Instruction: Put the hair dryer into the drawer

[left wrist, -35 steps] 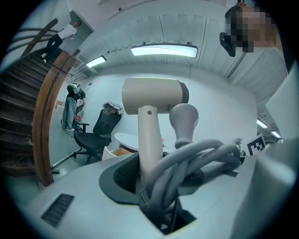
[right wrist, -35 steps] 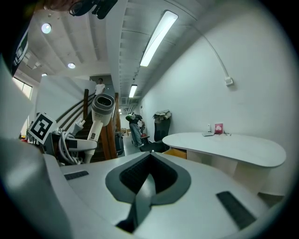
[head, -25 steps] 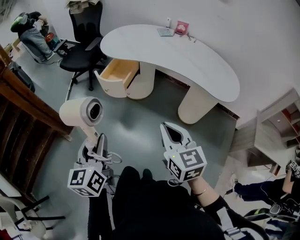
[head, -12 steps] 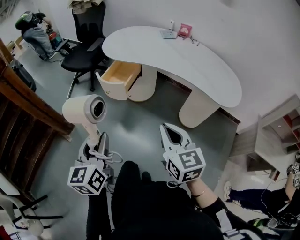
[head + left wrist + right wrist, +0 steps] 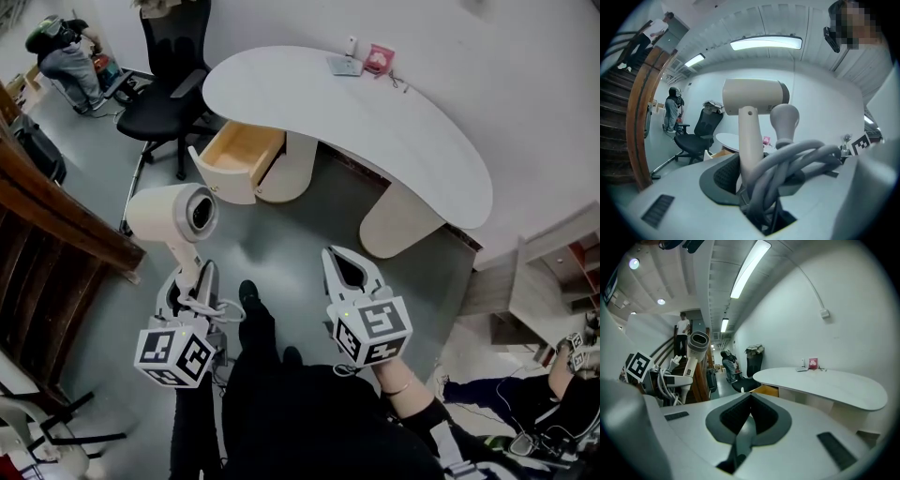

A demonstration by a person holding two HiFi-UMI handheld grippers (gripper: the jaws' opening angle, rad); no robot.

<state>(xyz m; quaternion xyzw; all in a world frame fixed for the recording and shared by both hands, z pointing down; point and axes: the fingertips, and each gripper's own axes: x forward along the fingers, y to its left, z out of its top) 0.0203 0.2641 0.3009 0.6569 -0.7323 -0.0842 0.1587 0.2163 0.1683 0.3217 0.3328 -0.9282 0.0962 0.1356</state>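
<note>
A cream hair dryer (image 5: pixel 173 214) stands upright above my left gripper (image 5: pixel 192 278), which is shut on its handle with the grey cord coiled between the jaws. In the left gripper view the hair dryer (image 5: pixel 754 96) fills the middle, its plug beside the handle. The open drawer (image 5: pixel 239 155), wood-lined and empty, sticks out of the white curved desk (image 5: pixel 412 141), ahead of both grippers. My right gripper (image 5: pixel 344 267) is at the right, shut and empty, with its tips meeting. The right gripper view shows the hair dryer (image 5: pixel 696 345) at left and the drawer (image 5: pixel 766 390) ahead.
A black office chair (image 5: pixel 169 89) stands left of the drawer. A dark wooden stair rail (image 5: pixel 56 220) runs along the left. A pink box (image 5: pixel 380 58) and small items lie on the desk's far edge. One person crouches at top left (image 5: pixel 61 56), another at lower right (image 5: pixel 553 412).
Both grippers and the hair dryer have come a little nearer to the desk and drawer. The person's shoe has stepped forward between the grippers. Both grips are unchanged.
</note>
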